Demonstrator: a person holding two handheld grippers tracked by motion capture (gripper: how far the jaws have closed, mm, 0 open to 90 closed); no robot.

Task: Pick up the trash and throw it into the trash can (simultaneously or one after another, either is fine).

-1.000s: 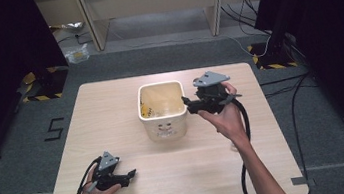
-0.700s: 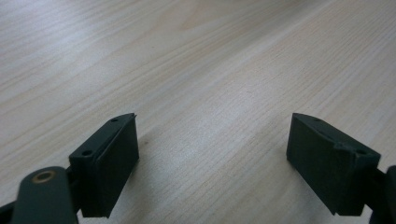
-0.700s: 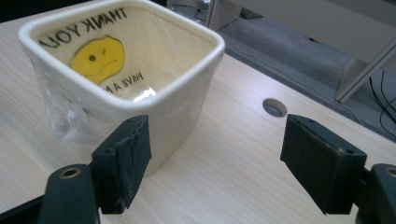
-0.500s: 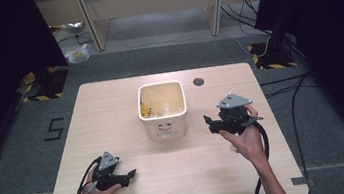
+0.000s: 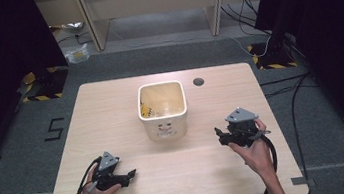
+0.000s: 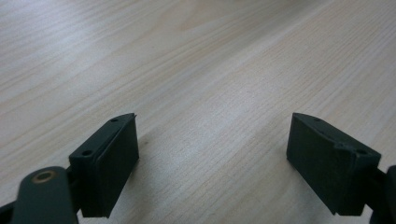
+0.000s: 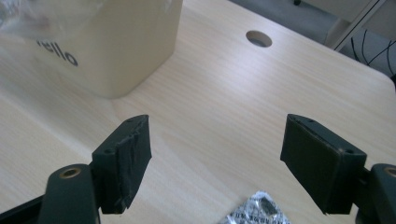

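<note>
Judging by the silver foil packet (image 7: 254, 211) just below your right gripper (image 7: 219, 158), whose jaws gape wide and empty, drop straight over it. The cream bin (image 5: 162, 109) waits at 10 o'clock. Your left gripper (image 6: 212, 163) rests wide, holding nothing.

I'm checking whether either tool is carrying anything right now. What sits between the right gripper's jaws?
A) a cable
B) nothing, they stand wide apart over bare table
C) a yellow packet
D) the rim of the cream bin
B: in the right gripper view the right gripper has its jaws spread wide with only the wooden table between them; the cream bin stands farther off, untouched.
</note>
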